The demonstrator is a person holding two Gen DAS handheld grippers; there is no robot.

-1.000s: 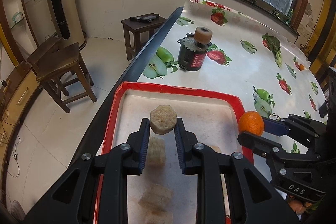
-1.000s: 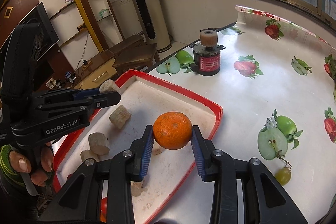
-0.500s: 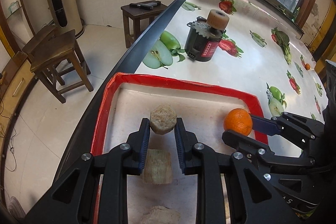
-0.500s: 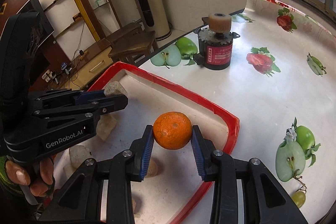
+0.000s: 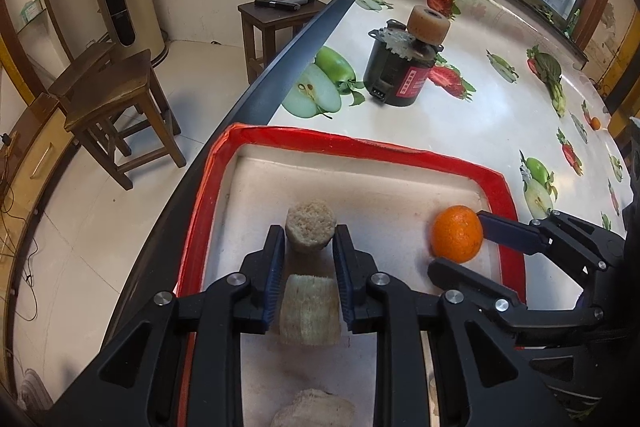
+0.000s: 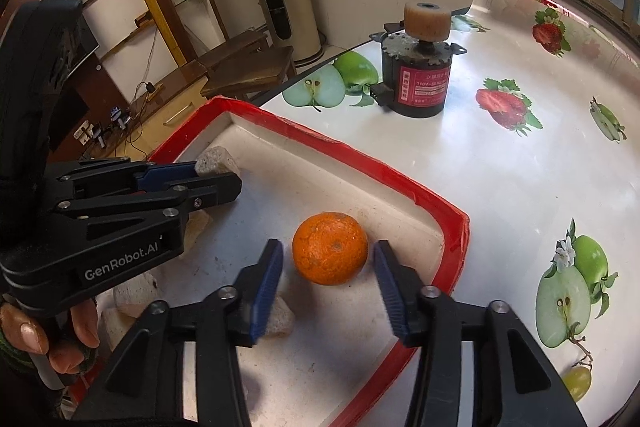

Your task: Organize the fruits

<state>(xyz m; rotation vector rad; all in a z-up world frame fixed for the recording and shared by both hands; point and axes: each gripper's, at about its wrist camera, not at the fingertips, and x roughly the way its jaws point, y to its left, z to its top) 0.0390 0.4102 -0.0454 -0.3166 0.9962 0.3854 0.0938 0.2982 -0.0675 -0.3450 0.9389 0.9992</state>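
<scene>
Now the right gripper [image 6: 328,273] gapes around the orange [image 6: 330,254] resting stem-scar-up in the red-rimmed tray [image 6: 456,227], while the left gripper [image 5: 309,259] clamps a pale round chunk [image 5: 310,230], flat end forward.

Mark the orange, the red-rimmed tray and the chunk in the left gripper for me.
orange [image 6: 330,254]: right wrist view, middle of its peel.
red-rimmed tray [image 6: 360,163]: right wrist view, far red rim.
beige chunk [image 5: 310,223]: left wrist view, its round top face.
left gripper [image 5: 309,247]: left wrist view, midway between fingertips.

A fruit-print table [image 5: 492,115] bears a red-rimmed tray [image 5: 360,143] and motor [image 5: 402,75].
</scene>
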